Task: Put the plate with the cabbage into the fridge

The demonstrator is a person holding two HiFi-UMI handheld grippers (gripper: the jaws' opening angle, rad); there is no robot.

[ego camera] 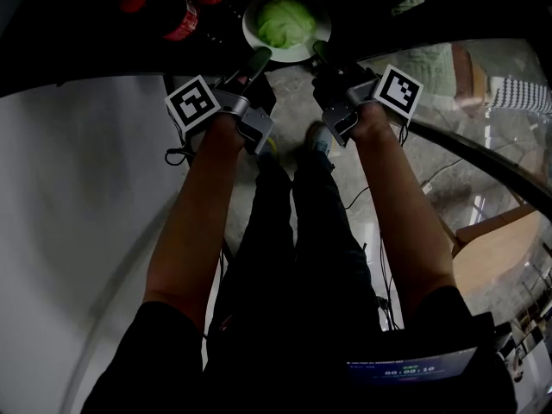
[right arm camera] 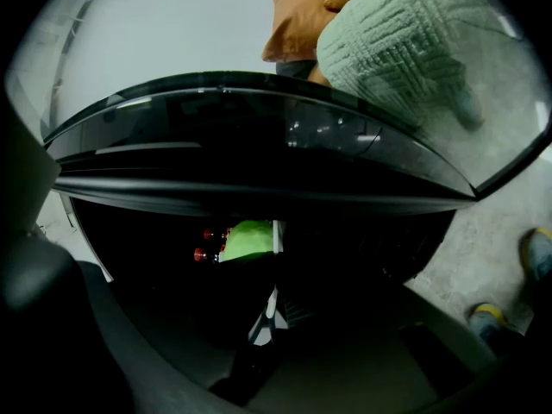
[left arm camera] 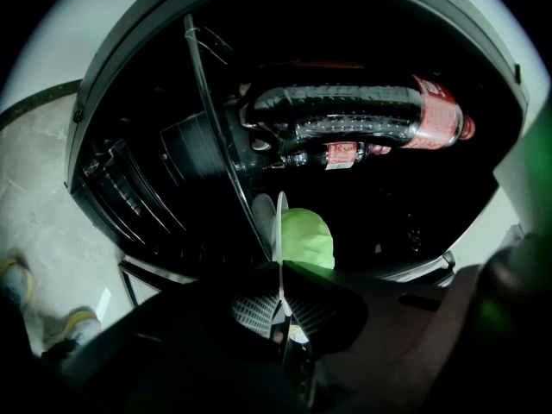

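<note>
While both grippers carry it: the plate (ego camera: 304, 50) hangs in the dark mouth of the fridge (left arm camera: 95, 76), just right of the cola bottles (ego camera: 177, 15).
Cabbage (ego camera: 280, 20): sits in the middle of the plate, pale green, cut face not readable.
Left gripper (ego camera: 259, 59): fingers closed tight on the near-left rim, with the thin white edge pinched between them in its own view.
Right gripper (ego camera: 321, 52): closed likewise on the near-right rim.
Step in hand: by my reading, the carry-in or the set-down; I cannot tell whether the plate's underside already rests on a shelf.
Next move calls for: keeping both grips level and matched so the cabbage does not roll, and staying clear of the bottles lying on their sides.
Orientation: the plate is round, so it has no long axis; it lies flat, face up, with its far rim pointing deeper into the fridge.
</note>
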